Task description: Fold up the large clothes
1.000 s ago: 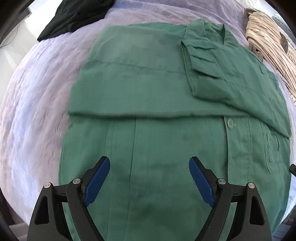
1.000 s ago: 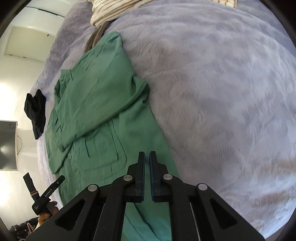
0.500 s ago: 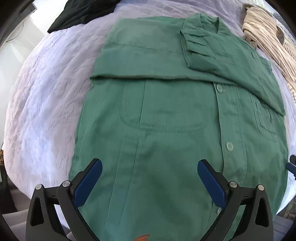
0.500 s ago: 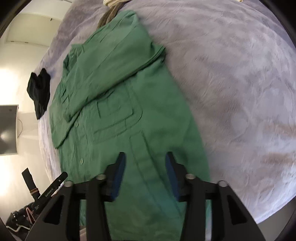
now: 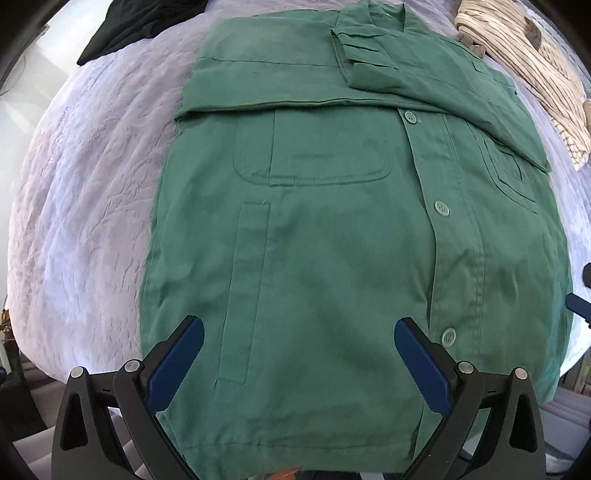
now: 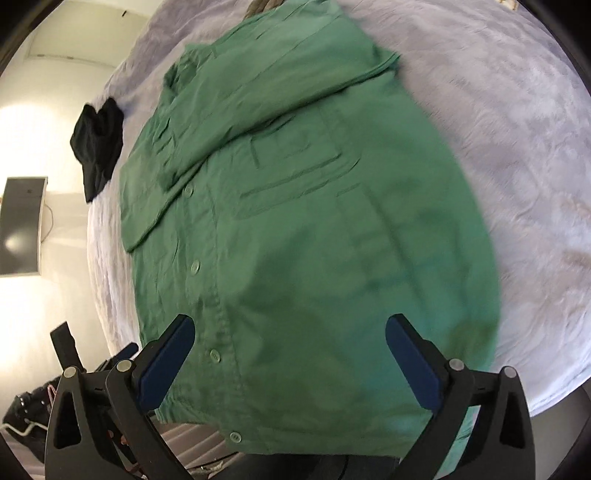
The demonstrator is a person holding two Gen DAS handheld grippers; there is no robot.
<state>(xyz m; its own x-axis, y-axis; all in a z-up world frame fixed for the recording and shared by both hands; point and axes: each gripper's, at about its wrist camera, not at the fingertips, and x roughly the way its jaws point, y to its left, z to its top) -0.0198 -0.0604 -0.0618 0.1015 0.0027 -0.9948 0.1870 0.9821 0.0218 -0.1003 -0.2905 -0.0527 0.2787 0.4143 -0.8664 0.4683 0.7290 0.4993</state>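
Hovering wide open, the left gripper (image 5: 299, 347) and right gripper (image 6: 290, 343) hang over the green shirt (image 5: 332, 240), the right one's jaws just opened, nothing between them. Shirt lies flat on the lavender bedspread (image 5: 85, 184), sleeves folded across; its hem is cut off behind the fingers.

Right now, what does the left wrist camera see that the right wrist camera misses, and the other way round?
Only the left wrist view shows the cream striped knitted garment lying beyond the shirt, at its top right.

Only the right wrist view shows the dark flat screen on the pale wall, at its left edge.

Both show the large green buttoned shirt spread on the pale lilac bedspread with sleeves folded across the chest, the crumpled black garment beside it, and open jaws holding nothing: left gripper, right gripper.
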